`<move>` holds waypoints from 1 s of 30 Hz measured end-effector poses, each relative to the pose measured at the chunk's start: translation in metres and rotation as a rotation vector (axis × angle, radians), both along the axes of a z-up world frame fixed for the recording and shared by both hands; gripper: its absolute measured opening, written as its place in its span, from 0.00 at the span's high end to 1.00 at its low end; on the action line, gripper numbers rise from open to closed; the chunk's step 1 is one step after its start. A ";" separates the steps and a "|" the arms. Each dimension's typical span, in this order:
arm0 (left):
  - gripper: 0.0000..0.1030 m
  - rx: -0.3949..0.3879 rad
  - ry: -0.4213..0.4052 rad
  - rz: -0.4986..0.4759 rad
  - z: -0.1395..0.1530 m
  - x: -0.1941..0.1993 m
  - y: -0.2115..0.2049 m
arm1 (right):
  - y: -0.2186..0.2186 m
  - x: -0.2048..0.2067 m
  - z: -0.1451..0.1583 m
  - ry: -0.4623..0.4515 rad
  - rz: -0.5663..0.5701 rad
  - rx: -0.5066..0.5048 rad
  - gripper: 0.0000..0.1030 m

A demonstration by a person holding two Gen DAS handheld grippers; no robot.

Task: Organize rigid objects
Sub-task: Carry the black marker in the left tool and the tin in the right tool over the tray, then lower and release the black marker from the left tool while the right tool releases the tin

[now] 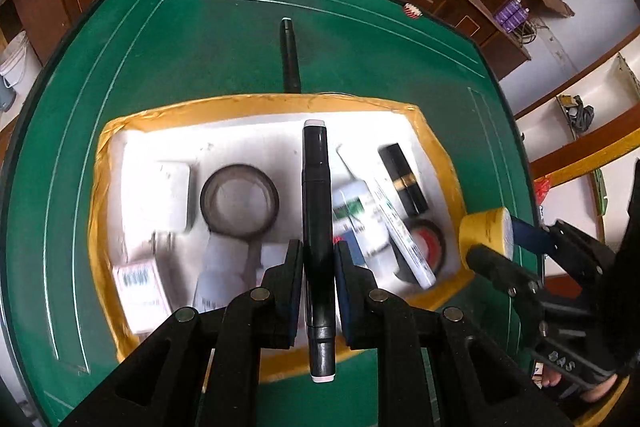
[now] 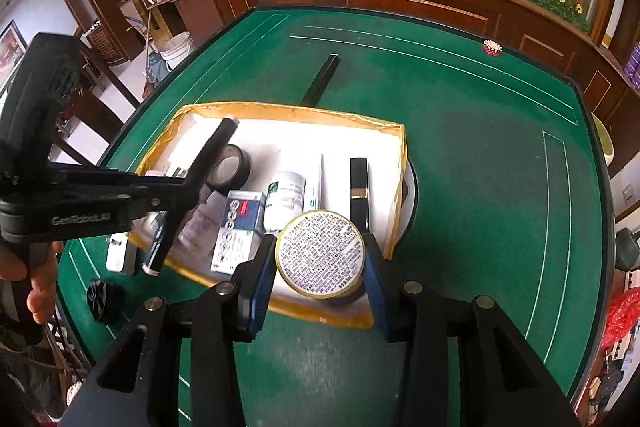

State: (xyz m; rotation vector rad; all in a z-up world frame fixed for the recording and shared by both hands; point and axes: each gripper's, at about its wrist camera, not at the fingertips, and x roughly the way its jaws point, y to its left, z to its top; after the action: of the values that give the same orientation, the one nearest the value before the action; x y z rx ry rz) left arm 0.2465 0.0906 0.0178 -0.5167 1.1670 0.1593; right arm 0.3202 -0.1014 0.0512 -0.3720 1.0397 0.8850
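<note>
Marker position: black marker (image 1: 317,227) is riding clamped in the left gripper (image 1: 318,291), hanging directly over the yellow-rimmed tray (image 1: 256,103).
Long axis: it is running from 12 to 6 o'clock in the left wrist view, white caps showing at both ends.
Left claw: pads are pinching the marker's barrel.
Right claw: right gripper (image 2: 320,263) is squeezing a round yellow tin (image 2: 320,253), printed label facing the camera, over the tray's near-right corner.
Nearer hand: the left one, judging by its place above the tray's middle.
Still out: black pen (image 1: 289,55) is lying on the green table (image 1: 168,67) at 12 o'clock beyond the tray.
</note>
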 end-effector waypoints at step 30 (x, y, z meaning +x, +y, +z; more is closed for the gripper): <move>0.85 -0.062 0.062 0.029 -0.039 0.035 0.029 | 0.063 0.037 -0.045 0.040 -0.006 -0.048 0.61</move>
State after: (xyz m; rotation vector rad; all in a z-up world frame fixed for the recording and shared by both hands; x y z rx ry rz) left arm 0.2816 0.1196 -0.0210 -0.5868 1.2282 0.1660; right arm 0.3570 -0.0380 0.0060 -0.3928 1.1004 0.8661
